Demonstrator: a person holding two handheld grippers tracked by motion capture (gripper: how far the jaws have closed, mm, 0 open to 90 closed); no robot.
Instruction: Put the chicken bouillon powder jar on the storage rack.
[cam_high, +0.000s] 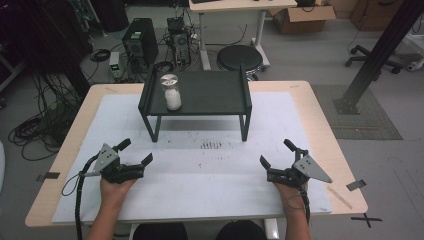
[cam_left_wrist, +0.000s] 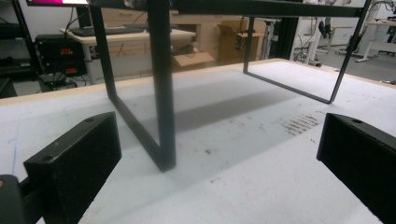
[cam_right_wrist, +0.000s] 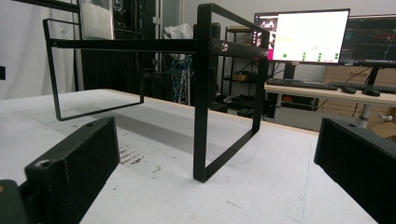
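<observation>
Nearest the high camera, two forearms come in from the bottom edge, each hand wrapped around a gripper that rests low over the white mat (cam_high: 200, 170) covering the wooden table (cam_high: 320, 105). At the left, the left gripper (cam_high: 136, 152) points forward and slightly inward, its jaws spread wide with nothing between them; a black cable (cam_high: 78, 195) loops back from it along the forearm. Ahead, in the middle of the mat, stands a black metal stand (cam_high: 200, 95) with a flat top and raised side rails. On the left part of its top sits a clear jar (cam_high: 173, 92) holding white granules, with a pale lid. The jar is well apart from both grippers, raised above them and closer to the left one. At the right, the right gripper (cam_high: 275, 152) mirrors the other, also tilted inward and gaping wide, empty.

The left gripper view looks under the stand (cam_left_wrist: 163, 93): its near leg rises just beyond the open jaws, and dark scuff marks (cam_left_wrist: 299, 123) streak the mat. The jar cannot be made out there. The right gripper view sees the stand (cam_right_wrist: 203, 93) from the other side, and the jar's (cam_right_wrist: 95, 18) granule-filled lower part shows above the far rail at upper left. Behind, lit monitors (cam_right_wrist: 303, 35) sit on a desk.
</observation>
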